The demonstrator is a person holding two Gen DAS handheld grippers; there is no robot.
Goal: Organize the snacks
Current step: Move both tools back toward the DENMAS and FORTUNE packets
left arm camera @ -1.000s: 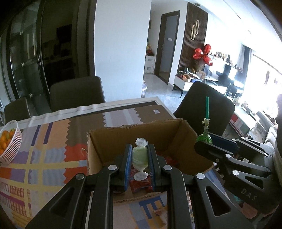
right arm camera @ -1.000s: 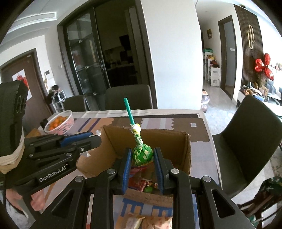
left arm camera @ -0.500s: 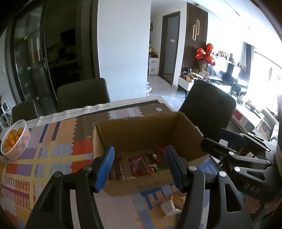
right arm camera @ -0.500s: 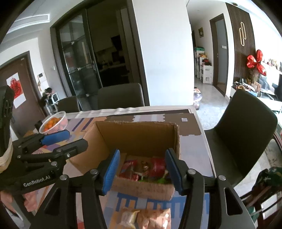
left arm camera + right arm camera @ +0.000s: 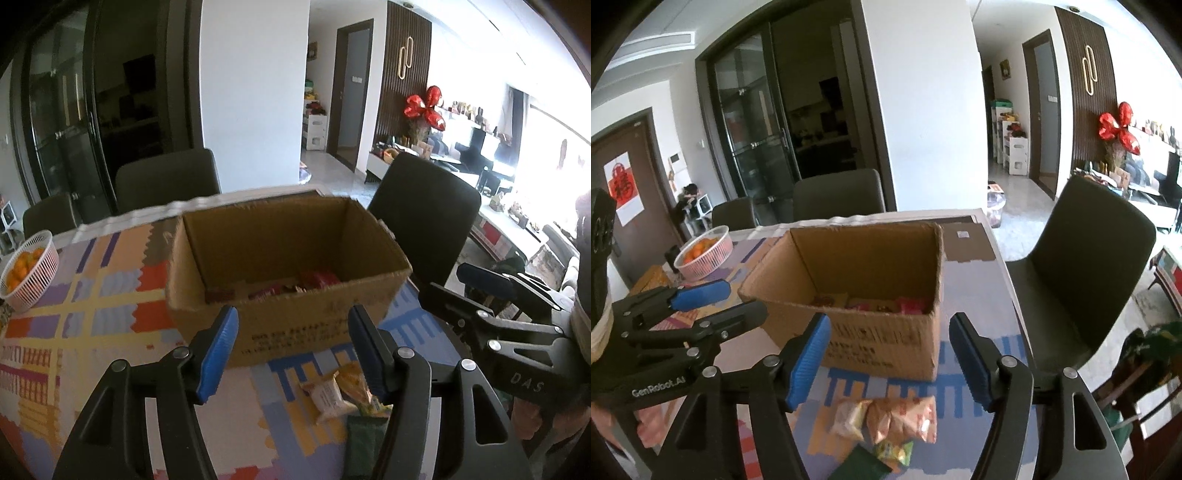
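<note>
snacks (image 5: 901, 421) lie before the cardboard box (image 5: 288, 295), both tools empty.

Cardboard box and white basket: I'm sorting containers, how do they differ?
The cardboard box is brown, square-cornered and solid-walled; the white basket is round with slatted sides. The cardboard box holds wrapped snacks and stands near the table's front; the white basket holds orange fruit, farther back on the left. Both are open-topped on the patterned tablecloth.

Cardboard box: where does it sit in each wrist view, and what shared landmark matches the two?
Left wrist view: cardboard box sits centre frame, just beyond the open blue jaws.
Right wrist view: cardboard box sits centre, slightly left, beyond the jaws.
Shared landmark: white basket of oranges, left of the box in both.
</note>
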